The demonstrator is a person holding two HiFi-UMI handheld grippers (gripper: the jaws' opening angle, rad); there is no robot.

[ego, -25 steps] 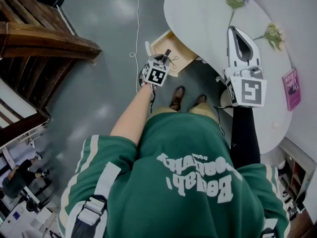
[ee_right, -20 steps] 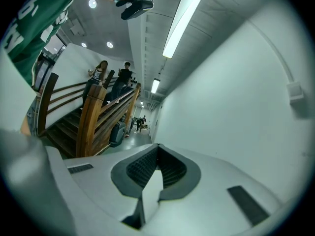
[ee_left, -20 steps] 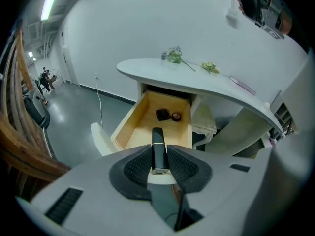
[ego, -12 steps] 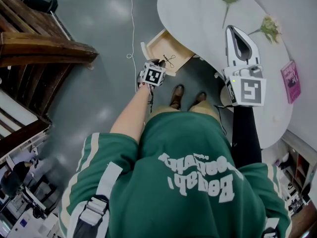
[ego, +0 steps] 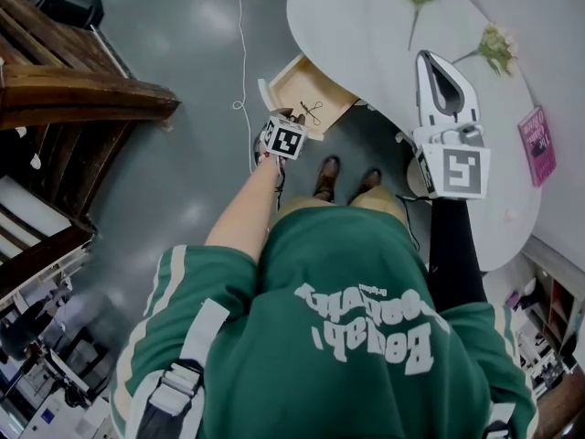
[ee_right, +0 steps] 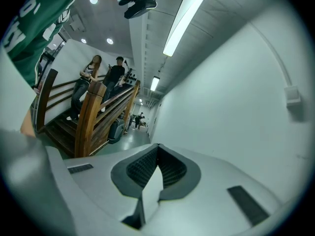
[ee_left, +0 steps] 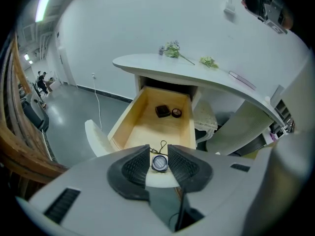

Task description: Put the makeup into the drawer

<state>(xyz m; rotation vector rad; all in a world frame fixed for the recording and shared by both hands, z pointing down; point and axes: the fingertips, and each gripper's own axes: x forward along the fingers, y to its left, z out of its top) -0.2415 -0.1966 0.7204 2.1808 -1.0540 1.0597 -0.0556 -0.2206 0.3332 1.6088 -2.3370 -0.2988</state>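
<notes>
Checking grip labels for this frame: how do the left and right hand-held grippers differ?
The left hand-held gripper is clamped on a small round case; the right hand-held gripper is shut on nothing. The left tilts down toward the open drawer; the right is held about level above the white table. Both look like the same grey model.

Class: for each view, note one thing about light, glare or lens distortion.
Head view: bright patches of glare on the glossy floor. Left gripper view: fisheye bows the table edge, corners go dark, yet the held compact is sharp. Right gripper view: strip light blows out white.
</notes>
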